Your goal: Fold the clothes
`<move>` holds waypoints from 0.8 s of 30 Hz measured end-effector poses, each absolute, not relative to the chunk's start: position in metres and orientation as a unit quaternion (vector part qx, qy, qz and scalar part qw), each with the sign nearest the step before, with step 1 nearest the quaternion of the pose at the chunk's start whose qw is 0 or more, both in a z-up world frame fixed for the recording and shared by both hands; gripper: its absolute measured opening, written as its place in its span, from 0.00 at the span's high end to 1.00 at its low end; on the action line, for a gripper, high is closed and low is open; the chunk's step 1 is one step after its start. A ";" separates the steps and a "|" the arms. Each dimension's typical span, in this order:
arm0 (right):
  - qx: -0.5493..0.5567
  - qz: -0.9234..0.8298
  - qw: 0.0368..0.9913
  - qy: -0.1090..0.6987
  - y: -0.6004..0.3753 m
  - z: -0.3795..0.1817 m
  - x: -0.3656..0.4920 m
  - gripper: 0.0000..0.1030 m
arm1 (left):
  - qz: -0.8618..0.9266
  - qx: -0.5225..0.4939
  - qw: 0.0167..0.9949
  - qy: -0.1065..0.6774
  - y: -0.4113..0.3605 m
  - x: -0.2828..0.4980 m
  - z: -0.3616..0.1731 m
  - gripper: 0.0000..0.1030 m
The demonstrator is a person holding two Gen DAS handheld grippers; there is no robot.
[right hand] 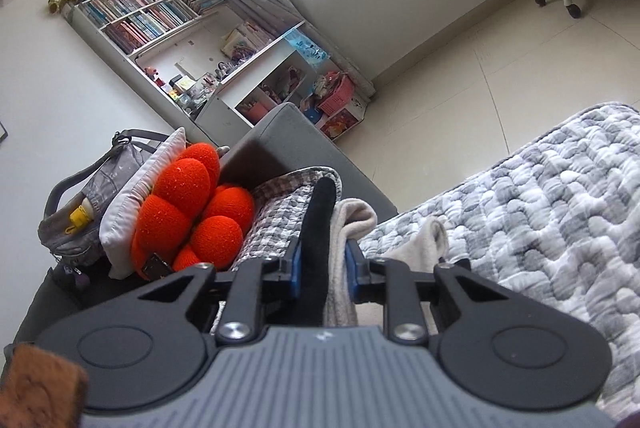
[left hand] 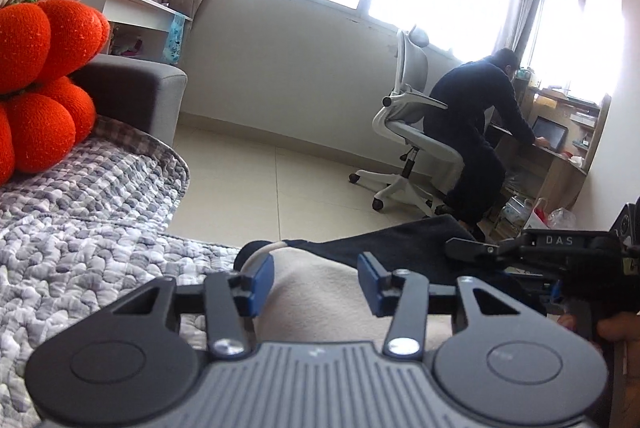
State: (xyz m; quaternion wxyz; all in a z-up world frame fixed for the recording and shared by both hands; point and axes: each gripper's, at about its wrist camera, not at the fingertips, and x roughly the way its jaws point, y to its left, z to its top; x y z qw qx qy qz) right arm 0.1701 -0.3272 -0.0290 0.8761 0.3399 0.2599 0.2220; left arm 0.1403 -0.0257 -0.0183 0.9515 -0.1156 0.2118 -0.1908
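Your right tool (right hand: 323, 266) clamps garment (right hand: 334, 228), navy and beige layers bunched. Left tool (left hand: 316, 278) apart over beige cloth. Fold incomplete; edges not squared on bed (right hand: 540, 212).

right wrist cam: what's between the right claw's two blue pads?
Bunched garment fabric: a black layer beside a beige layer, both pinched by the right claw. Shows in the right wrist view only.

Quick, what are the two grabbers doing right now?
Left gripper: open, over the garment, holding nothing.
Right gripper: shut on the garment.
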 end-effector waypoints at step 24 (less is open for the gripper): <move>0.289 0.171 0.895 0.293 -0.333 -0.029 0.164 0.62 | -0.237 -0.004 0.956 0.172 -0.052 0.119 -0.042 0.58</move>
